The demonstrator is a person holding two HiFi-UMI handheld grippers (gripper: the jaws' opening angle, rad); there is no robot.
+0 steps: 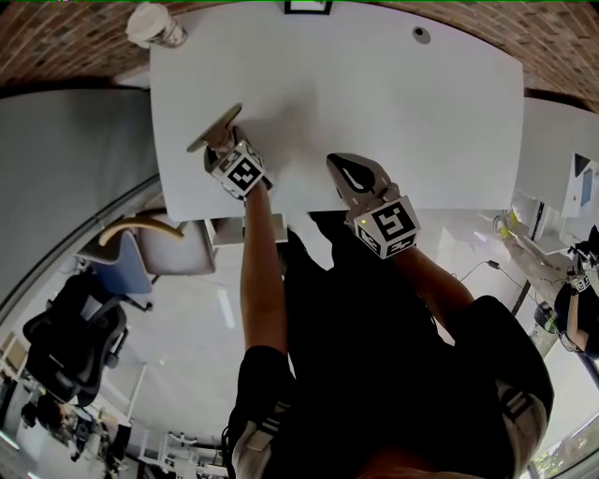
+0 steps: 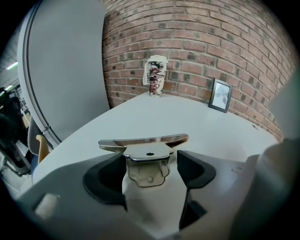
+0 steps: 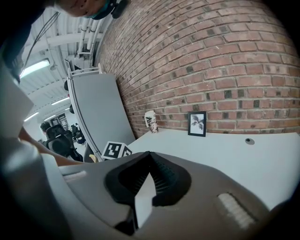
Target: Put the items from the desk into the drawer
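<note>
Where the white desk (image 1: 374, 103) meets the brick wall at its far left corner, a patterned paper cup (image 1: 154, 25) (image 2: 156, 76) (image 3: 150, 121) with a white lid stands upright.

Left gripper (image 1: 223, 140) (image 2: 149, 171): over the desk close to the left edge, nearer the near left corner than the far one. Its jaws are closed on a metal clip (image 1: 213, 127) (image 2: 145, 140), a flat shiny bar on a small bracket with a hole. The bracket sits between the two black pads. The bar lies crosswise ahead of them and, in the head view, tilts above its own shadow on the tabletop. The marker cube (image 1: 243, 173) (image 3: 115, 150) sits behind the jaws, close to the near edge.

Far edge, about the middle: a small framed picture (image 1: 308, 7) (image 2: 220, 95) (image 3: 197, 123) stands upright against the wall.

Right gripper (image 1: 342, 168) (image 3: 147, 157): at the near edge, around the middle, well apart from the left one. The jaw tips meet and nothing is between them. Only a sliver of white desk shows below the tips.

Toward the far right corner: a round cable grommet (image 1: 421, 35) (image 3: 250, 141) is set into the tabletop.
</note>
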